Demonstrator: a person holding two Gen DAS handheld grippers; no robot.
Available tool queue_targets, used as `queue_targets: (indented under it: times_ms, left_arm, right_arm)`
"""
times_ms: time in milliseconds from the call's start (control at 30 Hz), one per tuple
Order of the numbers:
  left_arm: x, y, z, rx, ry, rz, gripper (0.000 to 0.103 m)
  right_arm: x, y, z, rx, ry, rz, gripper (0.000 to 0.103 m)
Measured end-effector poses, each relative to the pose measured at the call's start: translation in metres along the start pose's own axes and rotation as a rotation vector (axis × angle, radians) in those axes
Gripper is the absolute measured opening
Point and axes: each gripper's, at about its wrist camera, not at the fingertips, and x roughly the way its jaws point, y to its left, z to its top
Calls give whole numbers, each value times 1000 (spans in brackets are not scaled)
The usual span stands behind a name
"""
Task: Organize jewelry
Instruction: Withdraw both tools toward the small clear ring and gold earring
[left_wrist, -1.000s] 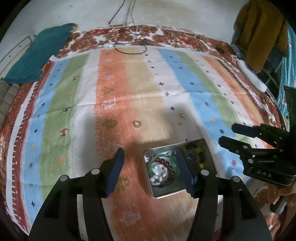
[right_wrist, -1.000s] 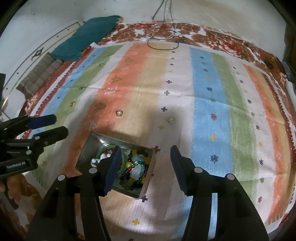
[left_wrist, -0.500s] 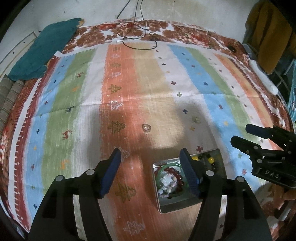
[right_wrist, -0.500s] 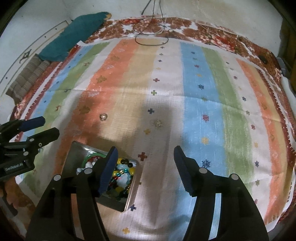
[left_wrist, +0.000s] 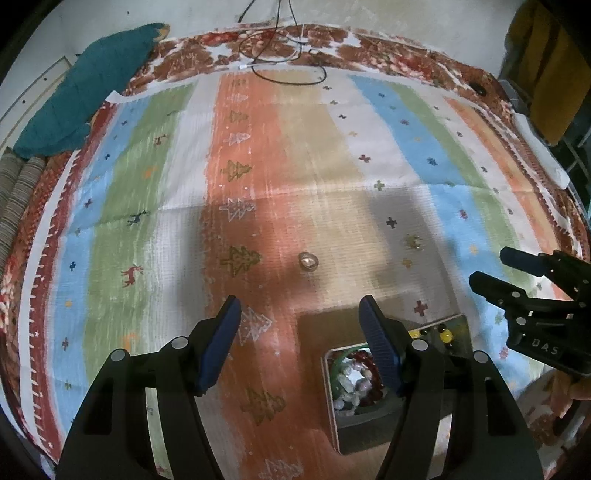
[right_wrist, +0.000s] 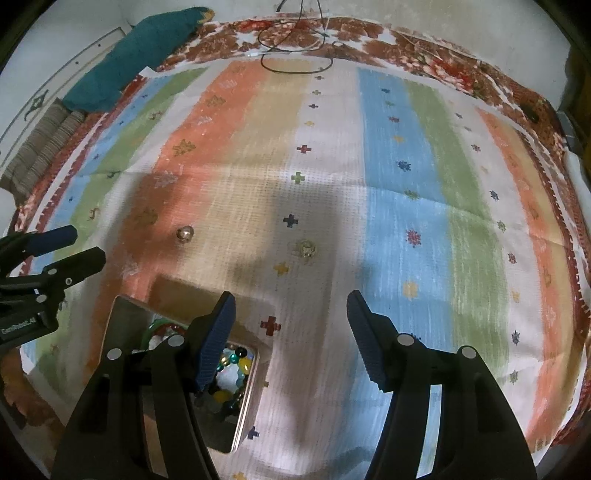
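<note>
A small metal tin holds bead bracelets in red, green, white and yellow. It sits on a striped cloth near me. A small round ring lies on the orange stripe beyond the tin. A second small gold piece lies on the white stripe. My left gripper is open and empty, above the cloth left of the tin. My right gripper is open and empty, just right of the tin. Each gripper shows at the edge of the other's view.
The striped cloth covers a bed with a red floral border. A teal cloth lies at the far left corner. A black cable loops at the far edge. A yellow garment hangs at the right.
Both grippers have pulled back and up from the tin, which now sits lower in both views. The loose ring and gold piece have not moved.
</note>
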Motion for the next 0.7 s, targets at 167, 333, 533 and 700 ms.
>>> queue_targets:
  times_ms: [167, 333, 533, 700]
  left_arm:
    - [10, 3, 6, -7, 20, 13, 66]
    - [19, 7, 12, -21, 34, 7, 66]
    - [28, 2, 19, 0, 44, 3, 66]
    - [39, 1, 25, 8, 54, -2, 66]
  right_arm:
    - [10, 0, 6, -2, 19, -5, 63]
    - [19, -2, 14, -4, 31, -5, 62]
    - [35, -5, 20, -1, 65, -14, 62]
    - [49, -10, 26, 14, 88, -21, 63]
